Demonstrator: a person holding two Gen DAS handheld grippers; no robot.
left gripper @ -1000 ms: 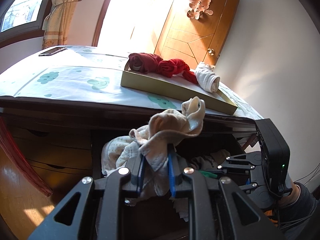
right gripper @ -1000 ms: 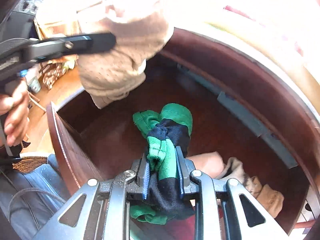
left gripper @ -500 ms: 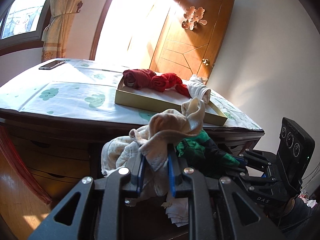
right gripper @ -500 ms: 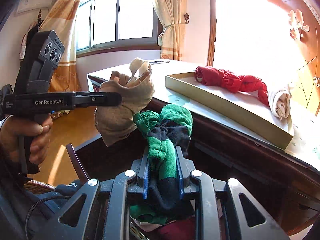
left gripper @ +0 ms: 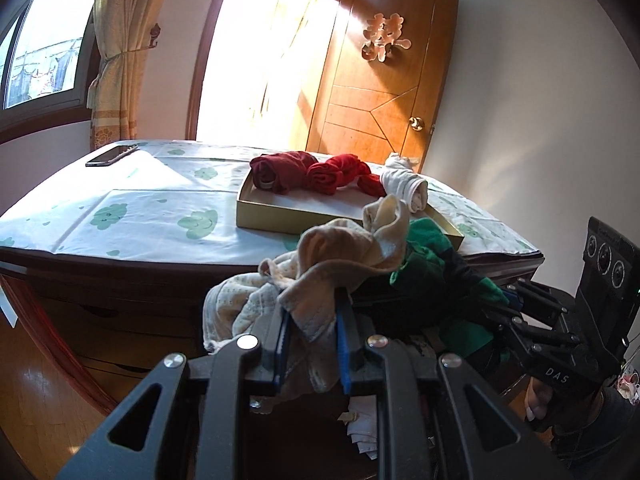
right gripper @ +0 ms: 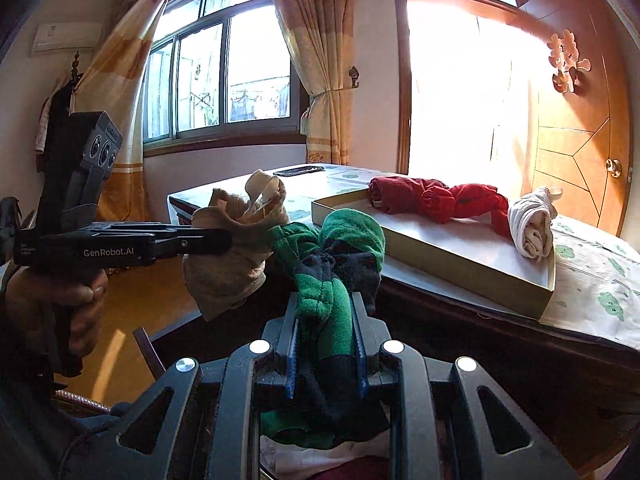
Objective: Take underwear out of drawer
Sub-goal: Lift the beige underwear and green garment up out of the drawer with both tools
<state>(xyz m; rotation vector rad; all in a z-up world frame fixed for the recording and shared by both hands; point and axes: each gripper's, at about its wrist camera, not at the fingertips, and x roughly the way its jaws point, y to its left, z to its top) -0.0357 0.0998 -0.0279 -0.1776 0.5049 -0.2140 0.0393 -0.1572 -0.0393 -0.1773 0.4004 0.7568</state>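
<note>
Two bundles up out of the drawer: beige underwear [left gripper: 344,256] pinched in left gripper [left gripper: 312,344], green underwear [right gripper: 332,280] pinched in right gripper [right gripper: 326,344], near tray [right gripper: 460,264]; loose hanging folds, so risk of slipping or snagging

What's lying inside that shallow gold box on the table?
Inside the gold box: two rolled red garments and a rolled white one along its far side. The floor beneath them is covered.

A beige bundle of underwear [left gripper: 348,256] is hanging bunched in midair; a green-and-navy pair [right gripper: 332,280] is dangling knotted just beside it, above the open drawer [right gripper: 160,344].
</note>
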